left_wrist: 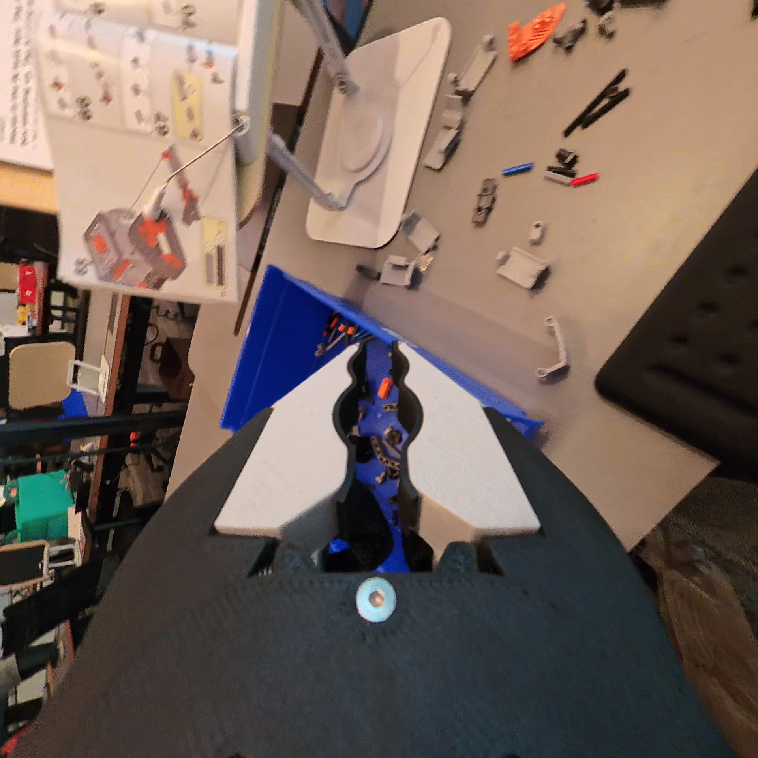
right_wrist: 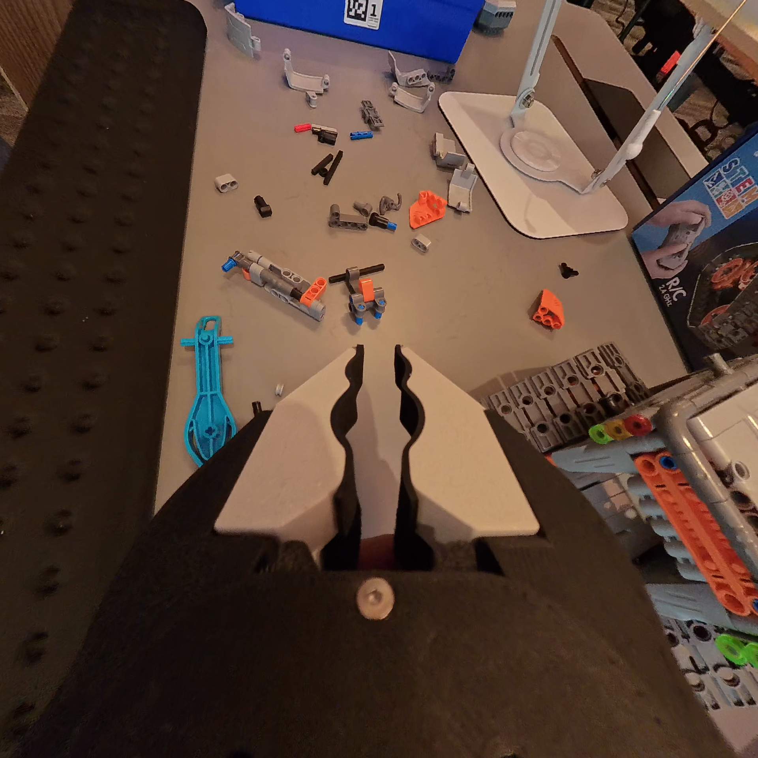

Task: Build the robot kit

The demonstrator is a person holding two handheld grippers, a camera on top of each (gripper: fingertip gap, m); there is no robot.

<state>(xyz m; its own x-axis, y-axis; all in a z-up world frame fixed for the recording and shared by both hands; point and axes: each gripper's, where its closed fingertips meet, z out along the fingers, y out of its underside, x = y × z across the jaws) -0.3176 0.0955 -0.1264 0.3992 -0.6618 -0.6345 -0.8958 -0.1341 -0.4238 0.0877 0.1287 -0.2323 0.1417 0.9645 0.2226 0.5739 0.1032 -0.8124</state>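
Left wrist view: the left gripper (left_wrist: 377,348) hangs over a blue bin (left_wrist: 287,328) at the edge of the grey desk (left_wrist: 533,229). Its jaws stand a narrow gap apart and hold nothing; small black, grey and orange parts lie in the bin below them. Beyond the bin stands a white lamp base (left_wrist: 369,143), with loose grey pieces beside it. A blue pin (left_wrist: 517,169), a red pin (left_wrist: 584,179) and an orange panel (left_wrist: 533,30) lie farther off. An open instruction booklet (left_wrist: 135,164) stands to the left.

Right wrist view: the right gripper (right_wrist: 378,348) hovers above bare desk, jaws slightly parted and empty. Nearest ahead is a small grey-and-orange assembly (right_wrist: 363,299), with a longer grey assembly (right_wrist: 279,285) to its left. A turquoise tool (right_wrist: 209,389) lies by the left finger. A partly built grey and orange model (right_wrist: 615,451) sits close on the right, and a black studded mat (right_wrist: 82,246) flanks the desk on the left. The lamp base and the bin lie at the far end, and a printed box (right_wrist: 705,262) lies at the right edge.
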